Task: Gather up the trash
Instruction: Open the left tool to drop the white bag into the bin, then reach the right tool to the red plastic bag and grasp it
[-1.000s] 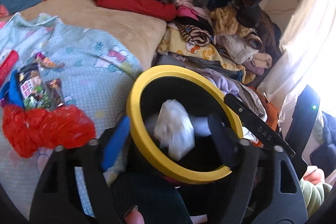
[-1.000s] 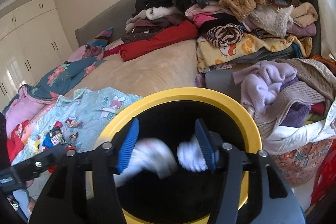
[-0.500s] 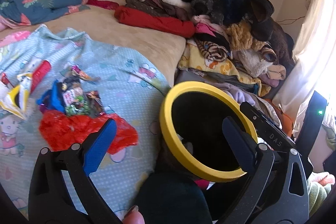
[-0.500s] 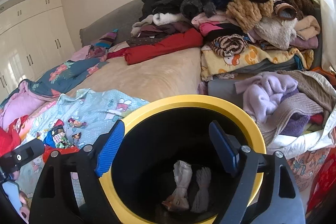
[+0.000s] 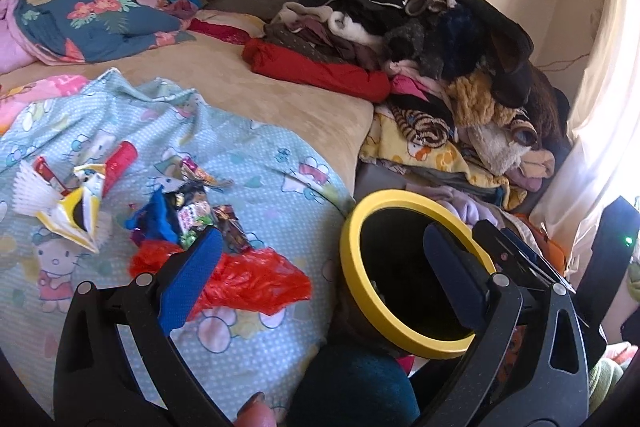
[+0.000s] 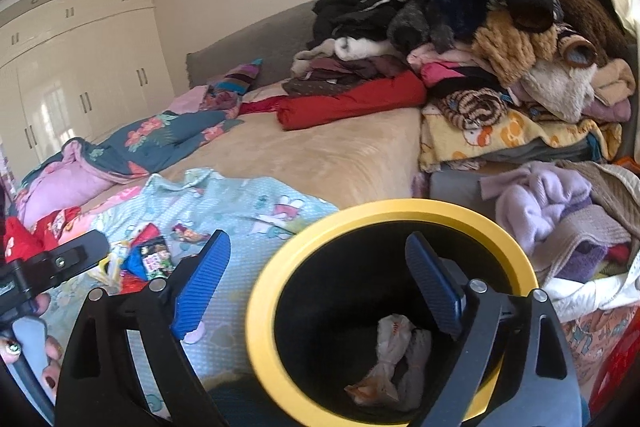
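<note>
A black bin with a yellow rim point(image 5: 352, 283) point(image 6: 264, 291) stands beside the bed. Two crumpled white wrappers point(image 6: 390, 363) lie at its bottom. On the light blue Hello Kitty sheet lie a red plastic bag point(image 5: 256, 279), several colourful snack wrappers point(image 5: 192, 215) point(image 6: 154, 259), a yellow-white wrapper point(image 5: 80, 211) and a red tube point(image 5: 120, 159). My left gripper point(image 5: 324, 283) is open and empty, between the red bag and the bin. My right gripper point(image 6: 320, 291) is open and empty above the bin's left rim.
A tall pile of clothes point(image 5: 440, 67) point(image 6: 480, 47) is heaped on the bed's right side behind the bin. A lilac sweater point(image 6: 540, 203) lies in a basket at right. A floral blanket point(image 5: 100, 27) lies at the bed's far left. White wardrobes point(image 6: 80, 67) line the wall.
Both grippers opened and dropped white wrappers into the bin. Both have since drawn back and swung left toward the bed, bringing the trash on the sheet into view.
</note>
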The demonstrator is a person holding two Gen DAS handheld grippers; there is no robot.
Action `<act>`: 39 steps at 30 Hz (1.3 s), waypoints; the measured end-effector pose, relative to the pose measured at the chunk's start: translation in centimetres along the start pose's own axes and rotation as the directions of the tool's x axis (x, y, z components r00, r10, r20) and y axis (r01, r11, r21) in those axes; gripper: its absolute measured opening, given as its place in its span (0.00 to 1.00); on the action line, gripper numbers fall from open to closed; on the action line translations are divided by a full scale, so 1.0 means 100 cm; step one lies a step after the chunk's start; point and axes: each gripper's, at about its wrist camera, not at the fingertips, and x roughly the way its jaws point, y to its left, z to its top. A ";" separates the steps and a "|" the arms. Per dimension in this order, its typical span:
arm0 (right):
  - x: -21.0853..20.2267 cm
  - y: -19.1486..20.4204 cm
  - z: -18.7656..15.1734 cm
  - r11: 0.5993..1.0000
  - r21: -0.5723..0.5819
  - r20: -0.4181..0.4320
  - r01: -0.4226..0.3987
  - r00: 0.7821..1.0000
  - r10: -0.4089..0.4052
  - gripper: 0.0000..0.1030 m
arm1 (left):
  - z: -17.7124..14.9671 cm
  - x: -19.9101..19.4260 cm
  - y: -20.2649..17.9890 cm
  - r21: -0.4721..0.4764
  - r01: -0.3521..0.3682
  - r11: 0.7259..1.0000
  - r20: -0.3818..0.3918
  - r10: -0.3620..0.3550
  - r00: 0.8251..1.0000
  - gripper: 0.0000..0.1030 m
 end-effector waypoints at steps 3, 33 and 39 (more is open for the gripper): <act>-0.003 0.013 0.002 0.999 -0.026 0.007 -0.029 1.000 0.030 0.86 | 0.003 -0.005 0.006 -0.009 -0.012 1.000 0.015 0.012 1.000 0.90; -0.013 0.110 0.001 0.954 -0.164 -0.042 -0.251 0.968 0.248 0.93 | 0.023 -0.046 0.076 -0.140 -0.116 0.983 0.126 0.134 0.983 0.90; -0.002 0.130 -0.006 0.940 -0.191 -0.090 -0.282 0.959 0.269 0.93 | 0.025 -0.051 0.100 -0.185 -0.150 0.971 0.131 0.176 0.976 0.90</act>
